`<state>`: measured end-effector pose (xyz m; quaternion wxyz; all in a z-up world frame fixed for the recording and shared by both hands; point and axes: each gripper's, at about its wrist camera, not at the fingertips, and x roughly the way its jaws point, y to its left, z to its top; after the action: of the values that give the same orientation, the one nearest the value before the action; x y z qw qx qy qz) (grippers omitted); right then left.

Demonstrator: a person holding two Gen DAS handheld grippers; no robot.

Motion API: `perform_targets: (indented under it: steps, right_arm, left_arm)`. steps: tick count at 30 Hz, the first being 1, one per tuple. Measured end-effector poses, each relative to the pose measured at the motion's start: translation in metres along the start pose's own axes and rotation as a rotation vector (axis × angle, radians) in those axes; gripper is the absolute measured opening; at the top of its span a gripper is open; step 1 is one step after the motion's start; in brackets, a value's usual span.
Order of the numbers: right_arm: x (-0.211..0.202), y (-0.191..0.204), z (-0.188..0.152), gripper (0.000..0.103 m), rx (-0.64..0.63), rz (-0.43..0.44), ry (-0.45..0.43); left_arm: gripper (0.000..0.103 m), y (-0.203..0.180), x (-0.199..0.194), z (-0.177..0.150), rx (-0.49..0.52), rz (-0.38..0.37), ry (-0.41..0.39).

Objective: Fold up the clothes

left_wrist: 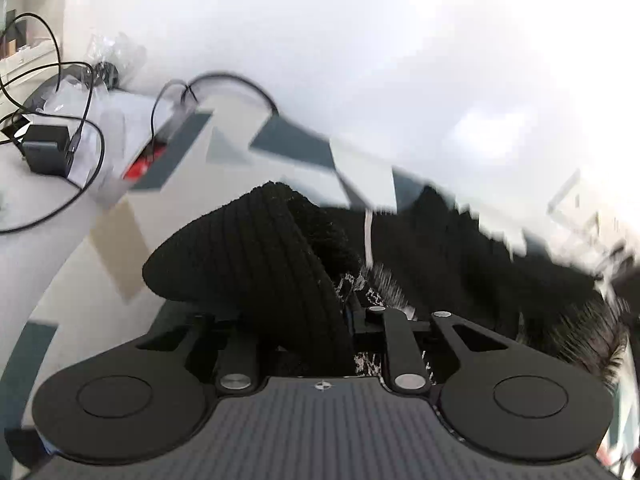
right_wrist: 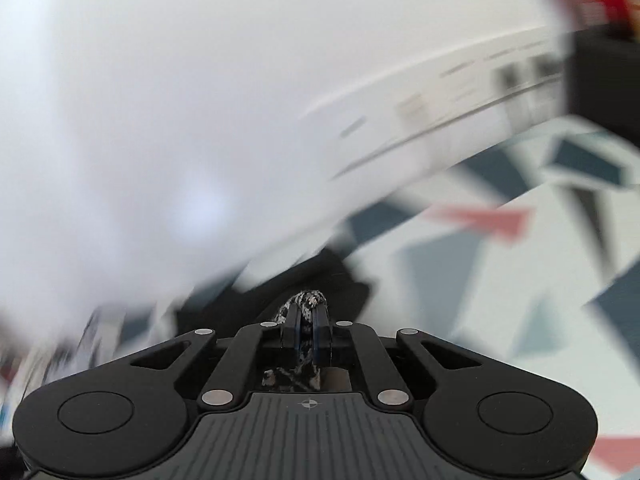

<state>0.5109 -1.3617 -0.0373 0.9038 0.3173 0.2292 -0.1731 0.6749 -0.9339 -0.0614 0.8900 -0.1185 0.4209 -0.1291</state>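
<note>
- White wall behind; below it a tabletop cover (right_wrist: 500,280) printed with dark blue, grey and pink shapes. Right view heavily smeared.
- Right gripper (right_wrist: 306,326): jaws pinched nearly together on a thin speckled black-and-white edge of cloth, which sticks out past the tips and trails back between the fingers.
- Left gripper (left_wrist: 344,320): jaws narrowed around a thick bunch of the black ribbed knit garment (left_wrist: 256,256). The roll of knit covers the left finger, so pad contact is not directly visible; it reads as a grip.
- Garment: lifted at both grippers, the rest a dark heap on the cover just ahead of the left gripper, spreading right, with a fringed speckled edge (left_wrist: 580,344) near the lower right.
- Further out, left view: a black power brick (left_wrist: 46,148) with looping cables (left_wrist: 80,80), and something red (left_wrist: 140,166) at the table's far left.
- Progress, as judged: early. Both edges are taken up, but no flat fold shows; spreading, folding and squaring appear left.
- Unclear: garment type, its full outline, which edges are held.
</note>
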Motion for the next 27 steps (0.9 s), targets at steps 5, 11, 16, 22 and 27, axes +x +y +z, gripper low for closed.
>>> perform_targets:
  steps: [5,11,16,22,27]
  right_arm:
    - [-0.016,-0.046,0.007,0.049,0.191,-0.103,0.045]
    - [-0.060,-0.041,-0.040,0.082,-0.005,-0.202,0.062]
    - [-0.092,-0.004,-0.082,0.102,-0.333,-0.376,-0.056]
    - [-0.095,0.048,-0.098,0.102,-0.522,-0.252,-0.087]
    - [-0.061,0.090,-0.107,0.102,-0.460,-0.028,0.151]
  left_arm:
    - [0.063,-0.003,0.020,-0.011,0.054,0.037,0.156]
    - [0.076,0.003,-0.025,-0.046,0.189,-0.050,0.158]
    - [0.091,0.001,-0.064,-0.072,0.287,-0.033,0.176]
    - [0.094,0.006,-0.086,-0.112,0.258,-0.091,0.253]
    - [0.096,0.015,-0.075,-0.136,0.129,-0.053,0.346]
